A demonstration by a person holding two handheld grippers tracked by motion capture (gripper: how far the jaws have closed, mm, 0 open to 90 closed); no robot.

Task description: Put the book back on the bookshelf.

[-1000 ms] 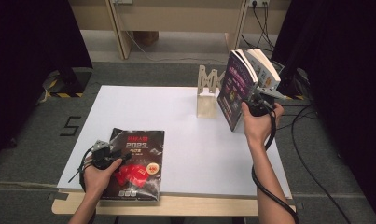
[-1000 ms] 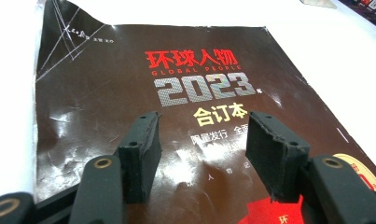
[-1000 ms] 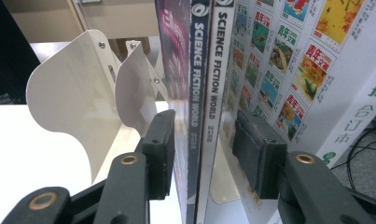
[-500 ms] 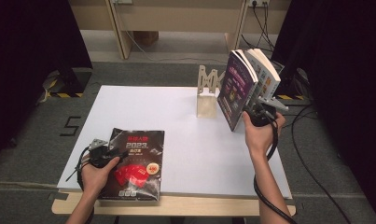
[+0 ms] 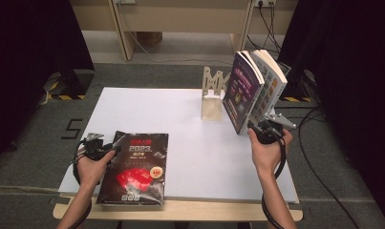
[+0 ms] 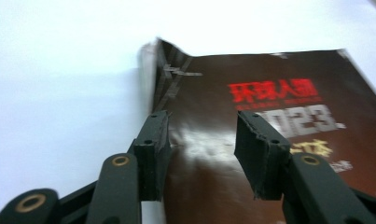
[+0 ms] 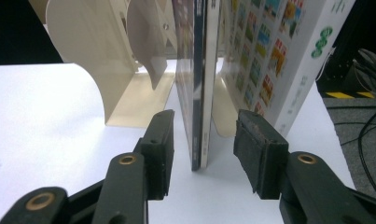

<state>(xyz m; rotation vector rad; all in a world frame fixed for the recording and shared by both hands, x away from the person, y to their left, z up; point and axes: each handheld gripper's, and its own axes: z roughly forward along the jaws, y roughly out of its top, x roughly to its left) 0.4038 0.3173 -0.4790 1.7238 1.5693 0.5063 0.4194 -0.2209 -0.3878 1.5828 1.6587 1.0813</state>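
Observation:
A dark magazine with red print lies flat at the table's front left, its upper left corner curled up. My left gripper hovers at its left edge. In the left gripper view the magazine lies under the left gripper, one jaw at the spine edge, one over the cover. The jaws have just been closing and press on nothing. A purple book leans at the back right. My right gripper stands open astride the purple book's lower edge, with gaps on both sides.
A cream bookend stands left of the purple book. Behind that book leans a white book with coloured pictures. The white table is bare between the two hands. Cables trail on the floor at the right.
My right gripper has come down and toward me, from the books' upper part to the purple book's lower edge. My left gripper shifted slightly along the magazine's left edge and its jaws narrowed.

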